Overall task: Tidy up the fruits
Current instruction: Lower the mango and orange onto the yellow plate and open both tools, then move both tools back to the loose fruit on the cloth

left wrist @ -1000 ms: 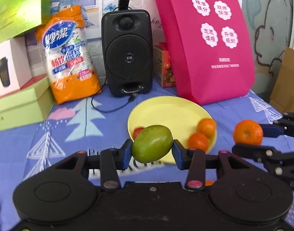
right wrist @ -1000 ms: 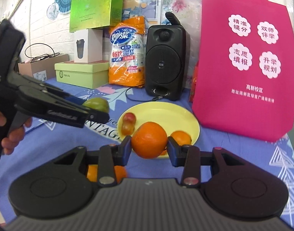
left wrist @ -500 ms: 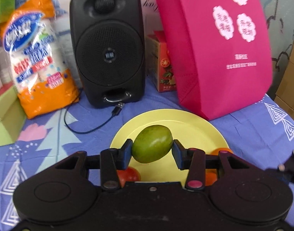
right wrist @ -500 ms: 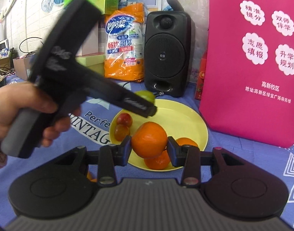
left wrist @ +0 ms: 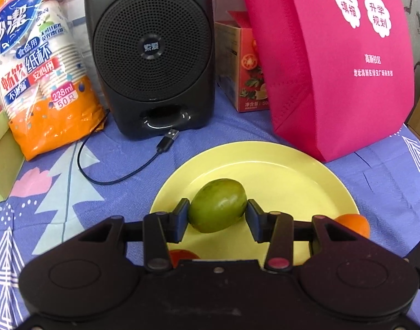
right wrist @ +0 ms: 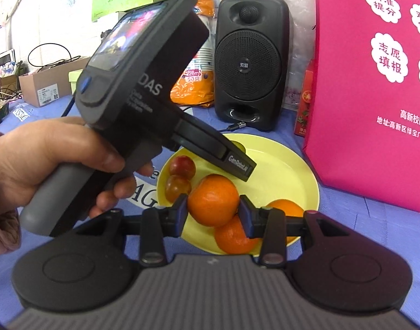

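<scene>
The left gripper (left wrist: pixel 217 214) has its fingers clenched on a green mango (left wrist: pixel 218 205), holding it by its two ends over the near half of a round yellow plate (left wrist: pixel 278 170). In this left wrist view, a red fruit (left wrist: pixel 182 255) peeks out below the gripper at the plate's near rim, and part of an orange (left wrist: pixel 356 224) shows at the plate's right edge.

The right gripper (right wrist: pixel 212 213) is grasping a tangerine (right wrist: pixel 213 199) between its fingers, above the near edge of the same yellow plate (right wrist: pixel 289 165). Two more tangerines lie on the plate: one (right wrist: pixel 233 238) directly below the held fruit, another (right wrist: pixel 287 207) just right of it, partly hidden behind the right finger. Two small red fruits (right wrist: pixel 181 176) sit touching each other at the plate's left rim.

From the right wrist view, the person's left hand (right wrist: pixel 56 162) grips the grey handle of the left gripper, whose black body crosses the left part of the picture and reaches over the plate.

The plate rests on a table covered with a blue patterned cloth (left wrist: pixel 72 187). At the far side stand a black speaker (left wrist: pixel 152 52) with a loose USB cable (left wrist: pixel 166 141), an orange pack of paper cups (left wrist: pixel 42 68) to its left, a small red carton (left wrist: pixel 245 68) and a large pink tote bag (left wrist: pixel 333 63) to the right
</scene>
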A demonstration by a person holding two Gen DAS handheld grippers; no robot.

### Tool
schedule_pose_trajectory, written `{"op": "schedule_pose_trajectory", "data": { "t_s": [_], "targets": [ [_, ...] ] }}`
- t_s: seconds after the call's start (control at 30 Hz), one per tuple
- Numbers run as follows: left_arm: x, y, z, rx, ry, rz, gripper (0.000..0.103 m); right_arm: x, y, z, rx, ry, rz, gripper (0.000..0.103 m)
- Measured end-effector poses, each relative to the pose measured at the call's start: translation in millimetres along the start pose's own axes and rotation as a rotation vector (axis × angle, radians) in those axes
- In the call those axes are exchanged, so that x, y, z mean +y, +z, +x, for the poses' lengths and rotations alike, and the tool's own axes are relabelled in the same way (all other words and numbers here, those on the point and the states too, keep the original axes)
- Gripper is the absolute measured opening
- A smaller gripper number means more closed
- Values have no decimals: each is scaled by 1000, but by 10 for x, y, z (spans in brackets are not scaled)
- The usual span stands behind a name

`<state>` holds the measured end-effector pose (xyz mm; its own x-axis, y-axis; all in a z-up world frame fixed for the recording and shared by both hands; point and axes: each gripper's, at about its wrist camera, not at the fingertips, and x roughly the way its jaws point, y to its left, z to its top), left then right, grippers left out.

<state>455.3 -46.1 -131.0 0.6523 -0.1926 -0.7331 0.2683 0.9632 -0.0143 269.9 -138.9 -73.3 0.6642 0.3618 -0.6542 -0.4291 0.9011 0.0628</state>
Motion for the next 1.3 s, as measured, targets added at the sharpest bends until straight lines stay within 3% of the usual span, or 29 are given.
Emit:
{"op": "schedule_pose_trajectory", "data": {
  "t_s": [0.13,0.3,0.4,0.67,1.0,1.3],
  "targets": [
    [7,17,13,3,6,-2,44,17,17,57,3,-17,-5,39],
    [8,37,-63,-6,18,-6,53,32,26,82,0,-30,3,40],
    [-12,42,-174,-21,38,15,64,30,33,47,-16,-45,4,52],
    [-42,-72,-692,-80,40,48,64,-20,-31,-357,-68,-57,36,53],
    [15,-674,-1510,-141,9,21,64,-55,-440,-958,-87,-45,125,53],
    [-34,-1417,-2028,-170,15,-43,64,117,-709,-1125,-57,-13,123,53]
  ]
}}
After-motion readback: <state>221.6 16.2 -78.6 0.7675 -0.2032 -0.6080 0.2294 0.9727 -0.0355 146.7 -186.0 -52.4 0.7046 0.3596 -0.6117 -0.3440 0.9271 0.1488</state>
